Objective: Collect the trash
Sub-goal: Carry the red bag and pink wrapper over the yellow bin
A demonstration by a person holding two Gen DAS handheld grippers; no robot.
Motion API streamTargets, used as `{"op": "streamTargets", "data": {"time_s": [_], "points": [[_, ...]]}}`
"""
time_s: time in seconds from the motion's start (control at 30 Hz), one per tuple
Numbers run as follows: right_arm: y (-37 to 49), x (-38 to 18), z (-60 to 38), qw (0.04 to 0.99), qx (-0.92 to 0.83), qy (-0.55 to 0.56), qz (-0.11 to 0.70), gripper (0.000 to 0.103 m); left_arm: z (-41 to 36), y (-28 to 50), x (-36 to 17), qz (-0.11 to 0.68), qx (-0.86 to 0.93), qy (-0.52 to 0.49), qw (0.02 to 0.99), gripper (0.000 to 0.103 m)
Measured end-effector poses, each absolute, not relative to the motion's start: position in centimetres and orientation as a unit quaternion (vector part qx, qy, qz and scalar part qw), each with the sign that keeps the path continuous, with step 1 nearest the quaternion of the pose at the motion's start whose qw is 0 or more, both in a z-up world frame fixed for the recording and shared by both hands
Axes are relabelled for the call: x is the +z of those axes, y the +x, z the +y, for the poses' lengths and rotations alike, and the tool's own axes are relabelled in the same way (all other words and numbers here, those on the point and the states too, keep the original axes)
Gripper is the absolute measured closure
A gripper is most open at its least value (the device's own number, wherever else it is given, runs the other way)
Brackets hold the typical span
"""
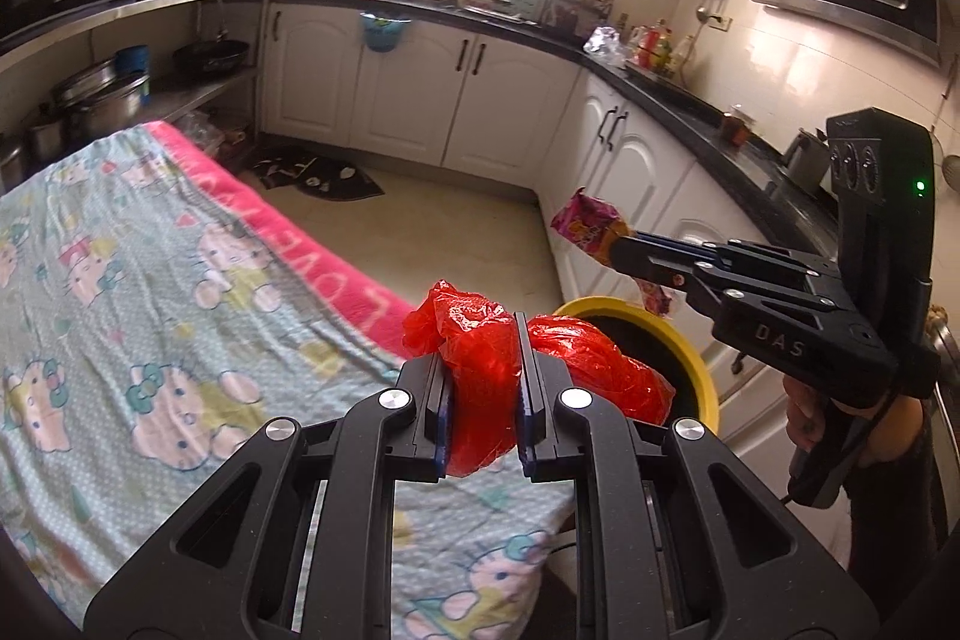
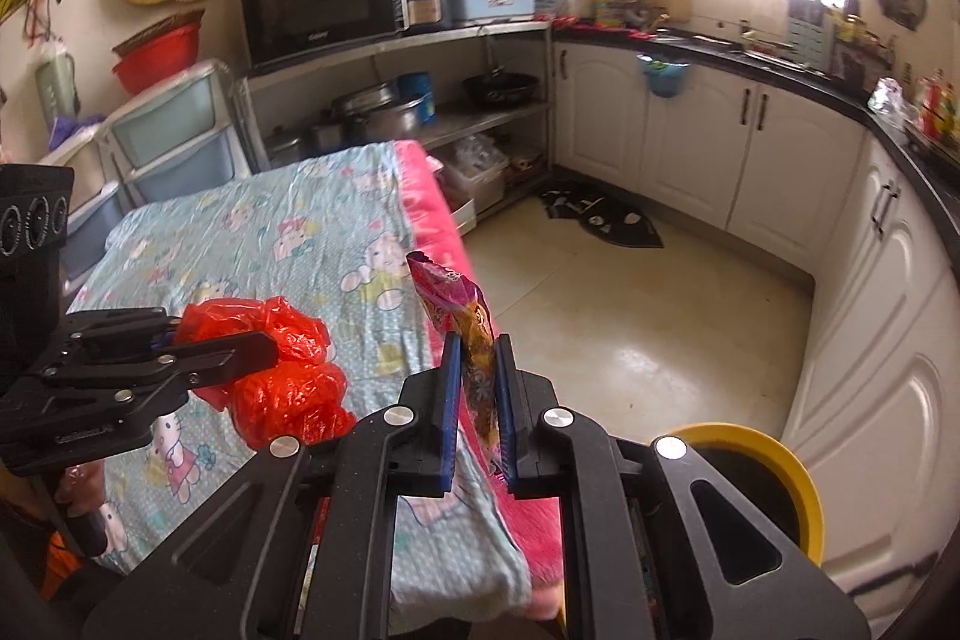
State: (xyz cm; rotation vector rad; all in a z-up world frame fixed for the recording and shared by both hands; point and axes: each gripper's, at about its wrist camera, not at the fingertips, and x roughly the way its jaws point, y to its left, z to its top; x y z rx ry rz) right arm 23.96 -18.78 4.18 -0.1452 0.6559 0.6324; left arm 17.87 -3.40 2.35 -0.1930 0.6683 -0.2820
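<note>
Holding trash in both tools: left gripper (image 1: pixel 481 388) clamps red plastic bag (image 1: pixel 480 340) near the table (image 1: pixel 120 280) edge, right gripper (image 2: pixel 480 400) pinches snack wrapper (image 2: pixel 474 334); carry each fully over yellow bin (image 1: pixel 708 370) before releasing.

The right gripper (image 2: pixel 478 340) pinches a pink snack wrapper (image 2: pixel 465 322); leftward, the left gripper (image 2: pixel 240 349) clamps a red plastic bag (image 2: pixel 288 388); a yellow-rimmed bin (image 2: pixel 780 466) sits near right.
</note>
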Motion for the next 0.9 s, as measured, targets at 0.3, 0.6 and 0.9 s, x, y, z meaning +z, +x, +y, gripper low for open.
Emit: {"op": "streamTargets", "data": {"time_s": [0.3,0.6,0.9], "points": [[22.2,5.1,-23.1,0.913,0.270,-0.036,0.303,0.092,-6.4,18.2,2.5,0.318,-0.162,-0.093,0.929,0.092],[20.9,5.1,-27.4,0.932,0.220,0.003,0.289,0.092,-9.2,18.5,2.9,0.305,-0.188,-0.088,0.930,0.092],[19.2,5.3,-30.9,0.953,0.148,0.017,0.263,0.092,-12.4,18.8,2.4,0.295,-0.204,-0.083,0.930,0.092]]}}
